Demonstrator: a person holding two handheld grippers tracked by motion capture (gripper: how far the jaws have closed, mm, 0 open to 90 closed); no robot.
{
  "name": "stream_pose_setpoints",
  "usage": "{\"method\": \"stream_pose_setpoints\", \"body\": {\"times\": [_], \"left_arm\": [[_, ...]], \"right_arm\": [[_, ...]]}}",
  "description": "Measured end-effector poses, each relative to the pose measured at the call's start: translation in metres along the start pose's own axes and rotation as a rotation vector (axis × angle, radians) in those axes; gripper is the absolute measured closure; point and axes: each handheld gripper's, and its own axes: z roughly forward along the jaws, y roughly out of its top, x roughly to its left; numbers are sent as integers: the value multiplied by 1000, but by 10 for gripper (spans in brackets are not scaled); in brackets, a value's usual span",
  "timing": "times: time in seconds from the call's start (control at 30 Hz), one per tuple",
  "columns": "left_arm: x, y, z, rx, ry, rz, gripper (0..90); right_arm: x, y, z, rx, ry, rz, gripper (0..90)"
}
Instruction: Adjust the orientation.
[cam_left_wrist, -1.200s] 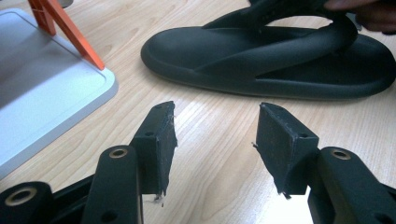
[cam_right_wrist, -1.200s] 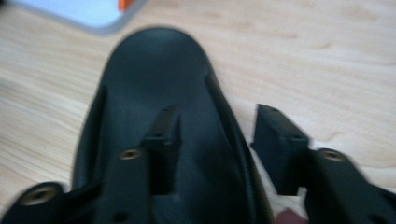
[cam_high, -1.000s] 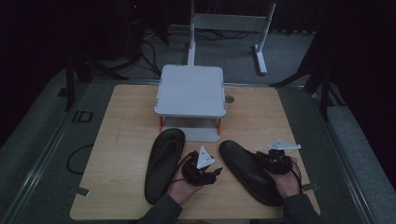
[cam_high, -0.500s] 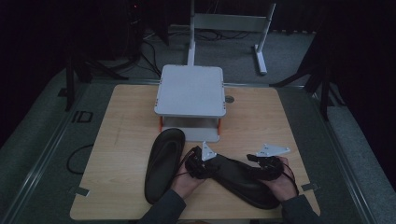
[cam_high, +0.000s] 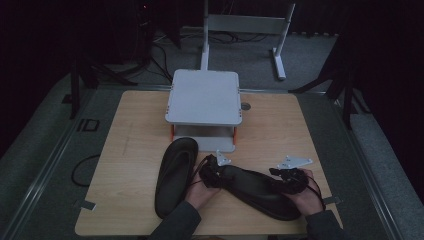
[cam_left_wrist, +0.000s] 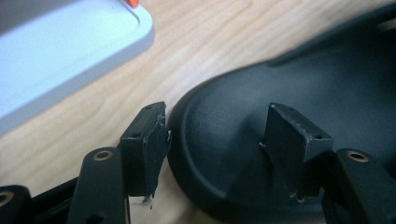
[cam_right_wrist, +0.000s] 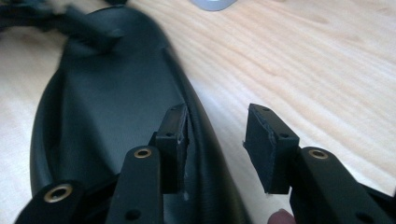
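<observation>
Slipper (cam_high: 255, 192) lower right of frame, both claws spread astride its rim: left claw (cam_left_wrist: 212, 149), right claw (cam_right_wrist: 215, 144). Shallow bites could slip off.

over the last second the right-hand black rubber slipper (cam_high: 260, 192) has swung from a steep diagonal to lie flatter across the pale wooden table (cam_high: 125, 150), its near end now close beside the other black slipper (cam_high: 174, 175). the left gripper (cam_high: 212, 172) has slid rightward to that slipper's left end, jaws spread across its rim. the right gripper (cam_high: 290, 181) has dropped lower and slightly left, jaws parted astride the slipper's edge (cam_right_wrist: 205, 135).
</observation>
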Motion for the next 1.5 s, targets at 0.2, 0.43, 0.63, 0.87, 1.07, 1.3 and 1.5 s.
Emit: {"method": "stream_pose_setpoints", "body": {"times": [0.2,0.43,0.63,0.87,1.07,1.3,1.5], "left_arm": [[-9,-13,-14,9,-29,-39,394],[-26,-27,-29,11,-41,-100,394],[-29,-32,-39,46,-85,-74,393],[-50,-36,-41,70,-136,114,392],[-43,-30,-42,-6,-142,78,404],[-30,-11,-31,-40,-112,54,414],[-34,5,-11,-45,-108,84,428]], "right_arm": [[-4,9,7,8,-49,6,564],[-5,16,14,6,-51,-6,535],[0,22,19,2,-52,-34,503],[2,32,22,-57,-55,16,471],[7,37,17,-93,-50,15,439],[-5,19,-8,-129,-113,87,427],[-13,-11,-31,-116,-165,154,428]]}}
